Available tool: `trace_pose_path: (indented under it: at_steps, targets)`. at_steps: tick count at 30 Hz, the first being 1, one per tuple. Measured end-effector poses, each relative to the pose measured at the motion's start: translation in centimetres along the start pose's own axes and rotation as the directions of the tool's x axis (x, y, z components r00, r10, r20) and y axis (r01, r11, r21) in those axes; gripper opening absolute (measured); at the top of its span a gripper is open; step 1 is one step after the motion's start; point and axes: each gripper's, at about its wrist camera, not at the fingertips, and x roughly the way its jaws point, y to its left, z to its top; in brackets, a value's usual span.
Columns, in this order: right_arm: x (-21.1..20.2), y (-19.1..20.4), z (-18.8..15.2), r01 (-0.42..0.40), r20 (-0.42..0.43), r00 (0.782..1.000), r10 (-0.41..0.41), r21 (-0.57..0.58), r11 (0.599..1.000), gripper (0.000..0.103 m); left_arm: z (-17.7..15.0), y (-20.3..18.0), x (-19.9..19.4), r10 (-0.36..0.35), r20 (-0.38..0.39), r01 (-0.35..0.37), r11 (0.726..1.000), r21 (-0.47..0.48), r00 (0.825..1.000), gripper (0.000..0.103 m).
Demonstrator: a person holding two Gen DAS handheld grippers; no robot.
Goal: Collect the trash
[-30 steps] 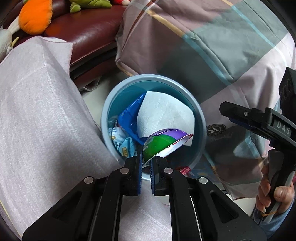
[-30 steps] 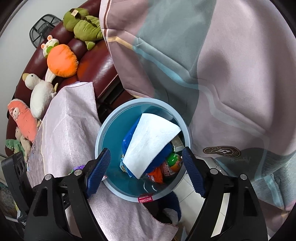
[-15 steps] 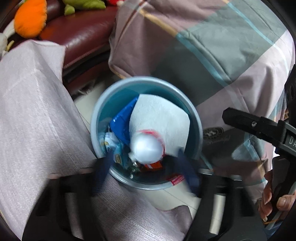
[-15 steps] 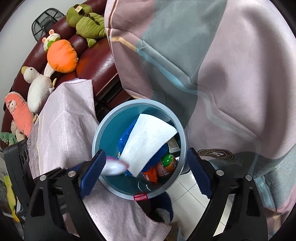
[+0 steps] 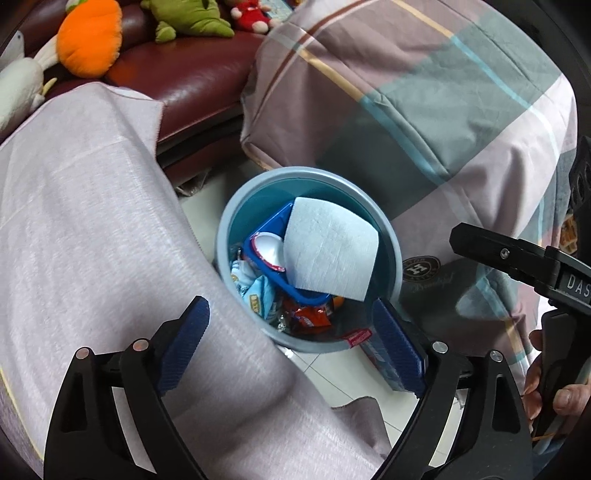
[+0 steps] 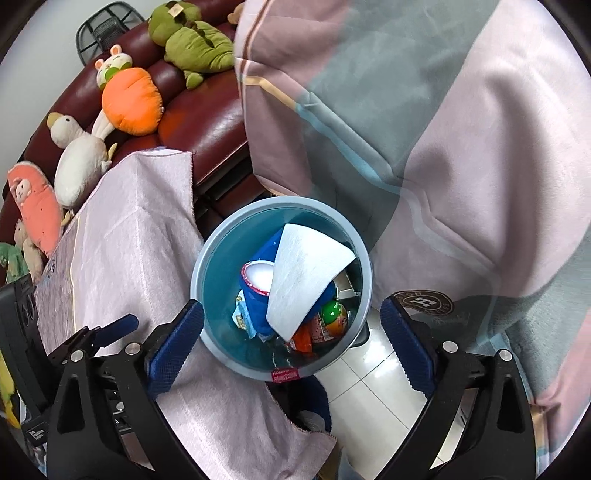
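Both claws are opening wide, empty: left claw point(image 5: 291, 343), right claw point(image 6: 291, 343). Just ahead, between their fingers, the blue bin point(image 5: 225, 236) holds a white cup point(image 5: 267, 251), tissue point(image 5: 328, 251) and wrappers. "DAS" marks the right claw's body; a checked blanket point(image 6: 461, 147) hangs beyond.

Plush toys point(image 6: 129, 99) on maroon sofa point(image 6: 207, 122)

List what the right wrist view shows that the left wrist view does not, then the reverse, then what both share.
Only the right wrist view: a black mesh chair, a pink plush at the sofa's end, and a green-capped bottle in the bin.

Only the left wrist view: a red plush on the sofa, a hand gripping the right gripper's handle, and a blue packet on the floor behind the left gripper's finger.

Both: the blue bin holding a white paper sheet and blue tub, the orange carrot plush, and the checked blanket.
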Motion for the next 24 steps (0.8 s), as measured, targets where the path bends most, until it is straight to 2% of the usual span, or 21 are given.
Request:
trace_pose_path:
  at_steps: [10,14,24]
  targets:
    - [-3.7,2.9,-1.9,0.013,0.04,0.999,-0.011,-0.047,0.999,0.093,-2.2,1.0,-4.8,0.017,0.066,-0.016,1.0,-0.014,0.998,0.093]
    - [-4.9,3.9,-2.9,0.02,0.055,0.998,-0.016,-0.073,0.997,0.093,-3.1,1.4,-6.6,0.042,0.099,-0.04,0.999,-0.02,0.994,0.099]
    - [-7.3,6.6,-5.7,0.055,0.078,0.996,-0.042,-0.172,0.984,0.096,-5.2,2.4,-10.0,0.072,0.13,-0.065,0.996,-0.055,0.989,0.099]
